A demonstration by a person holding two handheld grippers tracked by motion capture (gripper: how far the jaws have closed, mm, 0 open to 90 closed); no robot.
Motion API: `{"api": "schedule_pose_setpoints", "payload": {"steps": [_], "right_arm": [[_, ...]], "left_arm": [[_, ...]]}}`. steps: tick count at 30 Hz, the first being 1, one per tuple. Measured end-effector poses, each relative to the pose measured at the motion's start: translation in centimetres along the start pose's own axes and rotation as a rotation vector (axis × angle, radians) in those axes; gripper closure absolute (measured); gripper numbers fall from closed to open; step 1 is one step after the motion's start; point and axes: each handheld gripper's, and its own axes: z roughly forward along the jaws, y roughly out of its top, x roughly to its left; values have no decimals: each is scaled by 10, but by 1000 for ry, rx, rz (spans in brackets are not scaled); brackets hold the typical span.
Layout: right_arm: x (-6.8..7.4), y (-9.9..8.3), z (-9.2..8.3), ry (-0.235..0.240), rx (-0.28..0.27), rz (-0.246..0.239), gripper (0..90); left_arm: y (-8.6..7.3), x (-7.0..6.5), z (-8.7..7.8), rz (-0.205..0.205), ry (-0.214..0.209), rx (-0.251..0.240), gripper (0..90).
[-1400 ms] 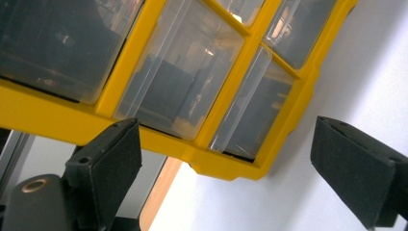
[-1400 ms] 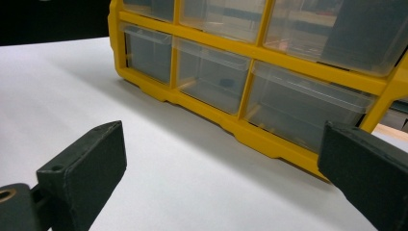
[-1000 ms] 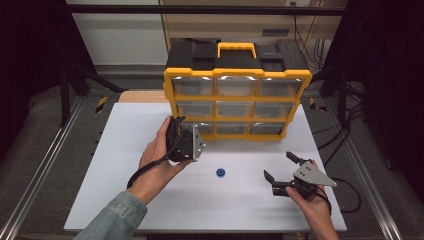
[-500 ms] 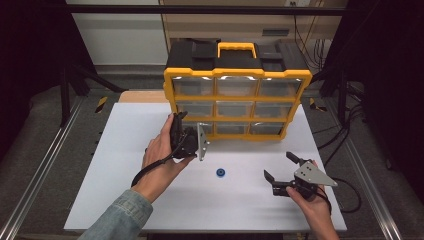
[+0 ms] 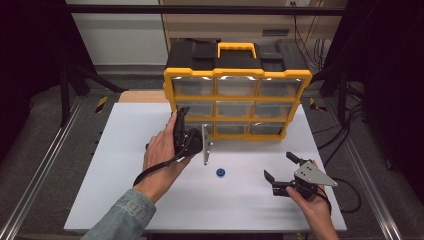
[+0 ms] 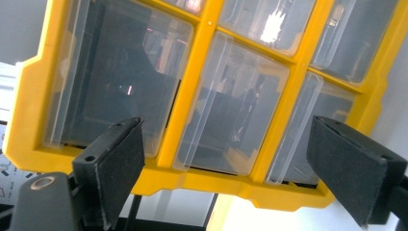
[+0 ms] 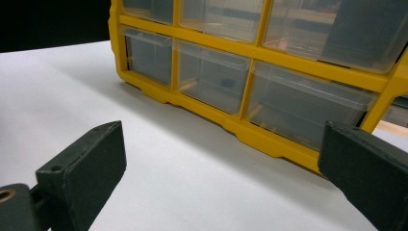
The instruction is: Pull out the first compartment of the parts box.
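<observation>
At twelve o'clock on my white table (image 5: 125,165) stands the yellow drawer cabinet (image 5: 237,102); my left gripper (image 5: 186,131), jaws wide and empty, faces its lower-left drawers. My right gripper (image 5: 281,167), at five o'clock, gapes empty too. A blue ring (image 5: 220,172) lies between them.

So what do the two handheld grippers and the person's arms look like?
Both grippers are black, each with two blocky jaws faced with flat dark pads. The left gripper and the right gripper each carry a grey three-cornered plate on top, and a black cable trails from each. The left arm wears a blue denim sleeve; the right forearm is bare.
</observation>
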Motion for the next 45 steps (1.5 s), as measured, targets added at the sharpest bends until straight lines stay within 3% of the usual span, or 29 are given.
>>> {"api": "schedule_pose_setpoints", "payload": {"steps": [5,11,17,33,41,45], "right_arm": [[0,0,0,0,0,1,30],[0,0,0,0,1,2,30],[0,0,0,1,-1,3,29],[0,0,0,3,-1,5,29],[1,0,0,4,-3,6,28],[1,0,0,5,1,7,28]], "left_arm": [[1,0,0,0,7,14,128],[1,4,2,-15,55,12,129],[3,8,4,14,95,7,136],[10,13,6,52,149,-9,160],[11,17,6,60,147,-22,213],[11,20,6,61,168,-36,247]]}}
